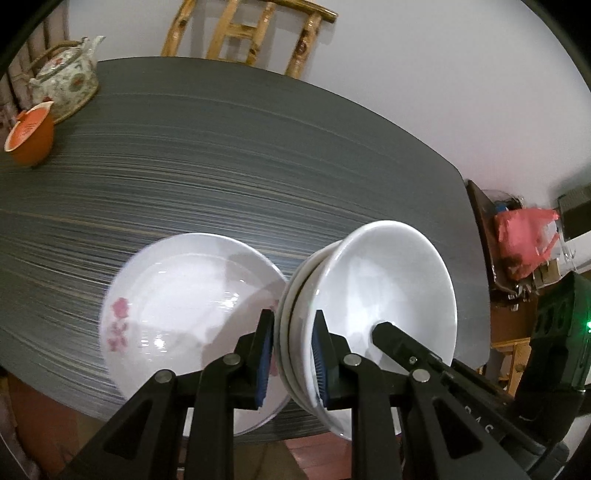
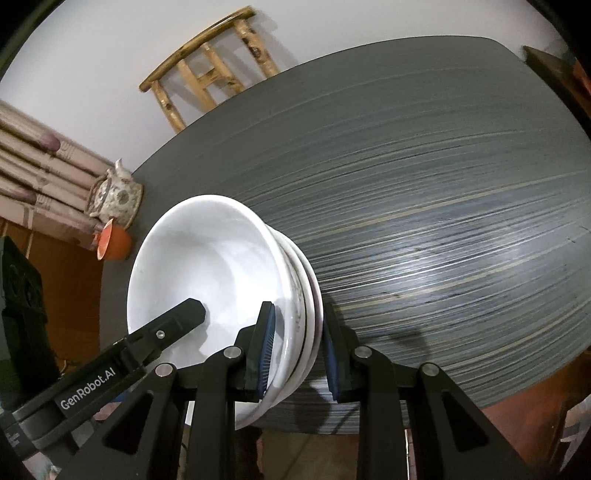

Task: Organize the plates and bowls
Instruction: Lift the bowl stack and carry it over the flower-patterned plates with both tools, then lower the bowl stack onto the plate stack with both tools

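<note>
A stack of white bowls (image 1: 388,288) is held between both grippers above the near edge of the dark table (image 1: 221,166). My left gripper (image 1: 293,354) is shut on the stack's left rim. My right gripper (image 2: 297,354) is shut on the opposite rim of the same stack (image 2: 207,280). Each gripper's finger shows inside the bowl in the other's view. A white plate with pink flowers (image 1: 184,314) lies flat on the table just left of the stack, at the near edge.
A floral teapot (image 1: 66,77) and an orange cup (image 1: 31,136) stand at the table's far left corner. A wooden chair (image 1: 251,33) is behind the table. A red bag (image 1: 524,236) and clutter sit right of the table.
</note>
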Demonstrator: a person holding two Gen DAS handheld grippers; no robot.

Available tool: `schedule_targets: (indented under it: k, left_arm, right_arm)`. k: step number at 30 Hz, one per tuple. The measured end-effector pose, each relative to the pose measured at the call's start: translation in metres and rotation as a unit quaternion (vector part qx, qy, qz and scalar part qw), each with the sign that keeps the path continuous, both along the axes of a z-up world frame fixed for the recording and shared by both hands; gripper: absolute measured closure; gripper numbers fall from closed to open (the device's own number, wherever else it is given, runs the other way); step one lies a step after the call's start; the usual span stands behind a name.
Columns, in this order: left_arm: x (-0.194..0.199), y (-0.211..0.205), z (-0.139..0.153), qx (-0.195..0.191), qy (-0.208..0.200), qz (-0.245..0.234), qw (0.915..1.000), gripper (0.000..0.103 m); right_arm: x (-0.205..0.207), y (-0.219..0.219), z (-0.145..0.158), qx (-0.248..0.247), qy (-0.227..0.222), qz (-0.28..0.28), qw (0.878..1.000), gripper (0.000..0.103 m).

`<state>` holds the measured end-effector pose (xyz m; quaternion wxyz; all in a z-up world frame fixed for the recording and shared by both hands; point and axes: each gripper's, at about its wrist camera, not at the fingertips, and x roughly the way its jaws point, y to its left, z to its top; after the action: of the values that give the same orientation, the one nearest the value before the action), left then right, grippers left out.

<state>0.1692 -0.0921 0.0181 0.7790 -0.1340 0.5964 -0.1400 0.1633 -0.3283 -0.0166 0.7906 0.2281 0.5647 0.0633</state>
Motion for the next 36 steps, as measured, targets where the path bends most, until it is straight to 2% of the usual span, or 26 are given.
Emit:
schedule_targets:
  k: [10,24,36]
  left_arm:
    - [-0.004,0.037,0.003,0.011,0.000,0.029,0.9995,0.084]
    - [-0.012,0.074,-0.012,0.015,0.017,0.055,0.9982,0.084]
    - [-0.007,0.073,-0.029,0.018,0.029,0.061,0.9976,0.084]
  right_arm:
    - [0.007,0.043,0.002,0.001,-0.002,0.036,0.999,0.079]
    - [0.003,0.081,-0.009,-0.002,0.012,0.066,0.998,0.079]
    - [0.009,0.097,-0.019,-0.013,0.025,0.079,0.996,0.079]
